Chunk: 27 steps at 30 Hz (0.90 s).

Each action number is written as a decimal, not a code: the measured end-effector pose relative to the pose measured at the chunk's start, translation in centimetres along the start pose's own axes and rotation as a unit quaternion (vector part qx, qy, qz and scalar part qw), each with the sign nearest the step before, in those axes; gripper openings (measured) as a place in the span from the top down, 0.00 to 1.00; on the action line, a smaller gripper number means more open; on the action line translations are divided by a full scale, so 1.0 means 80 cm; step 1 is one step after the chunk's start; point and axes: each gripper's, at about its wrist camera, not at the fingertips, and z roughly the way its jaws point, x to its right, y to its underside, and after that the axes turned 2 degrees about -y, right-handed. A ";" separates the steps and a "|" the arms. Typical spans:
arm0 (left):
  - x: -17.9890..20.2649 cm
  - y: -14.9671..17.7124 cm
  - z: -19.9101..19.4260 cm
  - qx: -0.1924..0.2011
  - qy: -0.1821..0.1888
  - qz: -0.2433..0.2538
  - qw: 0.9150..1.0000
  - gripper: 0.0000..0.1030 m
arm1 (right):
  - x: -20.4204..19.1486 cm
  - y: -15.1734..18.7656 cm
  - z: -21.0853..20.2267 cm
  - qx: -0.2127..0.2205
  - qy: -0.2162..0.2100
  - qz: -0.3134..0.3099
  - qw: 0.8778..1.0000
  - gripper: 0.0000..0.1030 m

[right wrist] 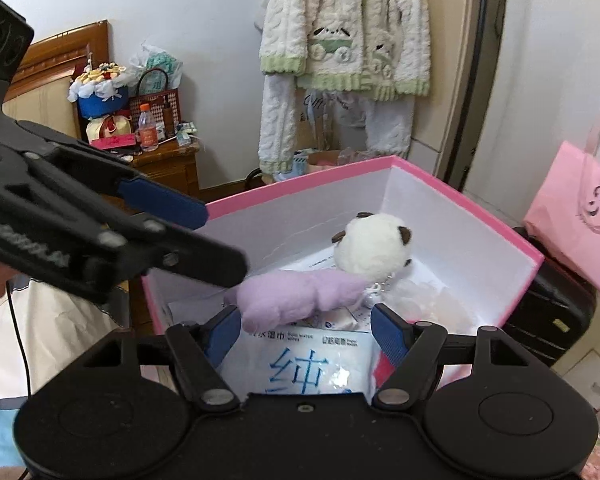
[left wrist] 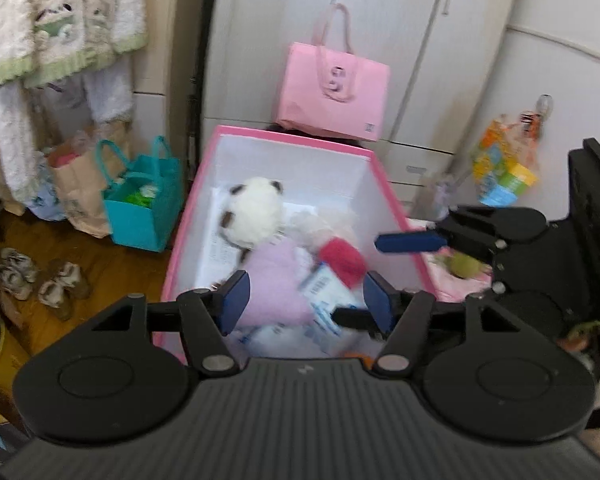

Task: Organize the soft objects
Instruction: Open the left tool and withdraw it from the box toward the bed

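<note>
A pink box with white inside walls stands open below both grippers. In it lie a white plush with brown ears, a lilac soft piece, a red fluffy item and a wet-wipes pack. My left gripper is open over the lilac piece, its pads clear of it. My right gripper is open too, and the blurred wipes pack sits loose between its pads.
A pink tote rests on a black suitcase behind the box. A teal bag, a paper bag and slippers crowd the wood floor at left. Fleece clothes hang above.
</note>
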 end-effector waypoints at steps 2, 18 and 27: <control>0.006 0.002 -0.010 0.001 0.000 0.003 1.000 0.40 | -0.002 0.002 -0.014 0.003 0.018 -0.006 1.000 0.26; 0.090 0.036 -0.111 0.031 0.019 0.119 0.992 0.37 | -0.025 0.030 -0.124 0.011 0.056 -0.029 0.998 0.26; 0.129 0.065 -0.134 0.023 0.050 0.152 0.987 0.37 | -0.031 0.061 -0.188 0.033 0.085 -0.021 0.996 0.26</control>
